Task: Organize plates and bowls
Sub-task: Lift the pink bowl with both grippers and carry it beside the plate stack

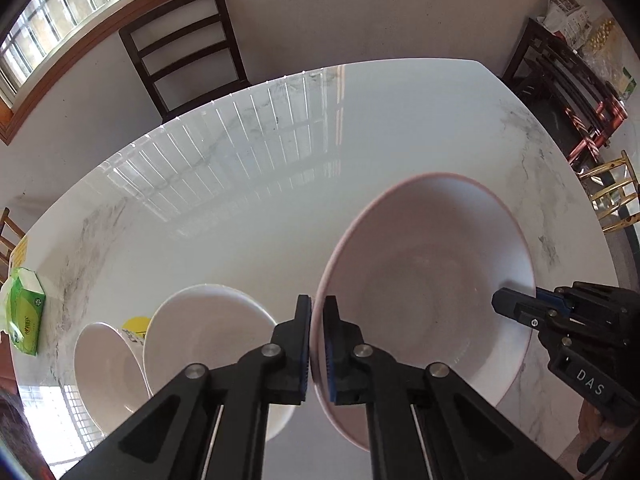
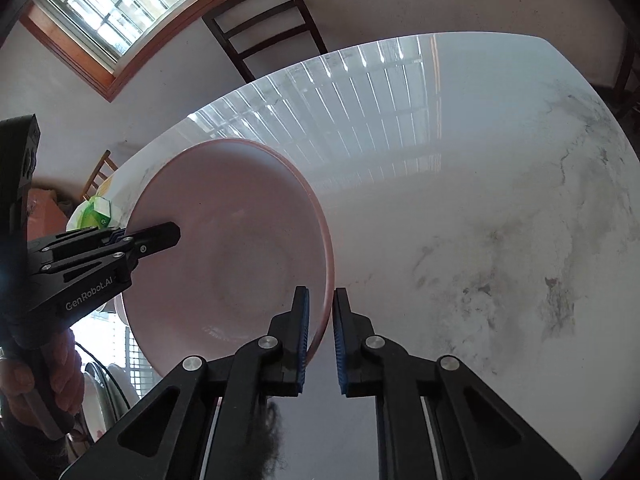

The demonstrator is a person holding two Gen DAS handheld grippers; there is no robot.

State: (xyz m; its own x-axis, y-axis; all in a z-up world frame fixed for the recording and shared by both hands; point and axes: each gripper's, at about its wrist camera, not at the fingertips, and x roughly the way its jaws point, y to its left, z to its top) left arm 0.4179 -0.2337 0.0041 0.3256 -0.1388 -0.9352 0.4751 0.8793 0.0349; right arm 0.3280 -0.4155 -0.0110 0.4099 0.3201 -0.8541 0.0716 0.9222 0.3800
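The left gripper (image 1: 318,332) is clamped on the near-left rim of a large pink plate (image 1: 432,280), one blue pad inside the rim and the other outside. In the right wrist view the right gripper (image 2: 321,332) straddles the opposite rim of the same plate (image 2: 232,248); its jaws are closed on that rim, though a thin gap shows beside the outer pad. Each gripper also shows in the other's view, biting the plate's edge from the side. The plate is tilted, held between the two grippers over the near part of the white marble table (image 1: 280,184).

Just left of the plate, near the table's near-left edge, stands a white bowl (image 1: 208,344), and a second white bowl (image 1: 108,364) leans against its left side. A yellow printed thing (image 1: 136,326) peeks out between them; what it is cannot be told. Further left, at the table's left edge, lies a green tissue pack (image 1: 26,312).

The middle and far half of the table mirror the window bars. Beyond the far edge a dark wooden chair (image 1: 184,48) stands against the wall, with the window (image 1: 60,8) above to its left.
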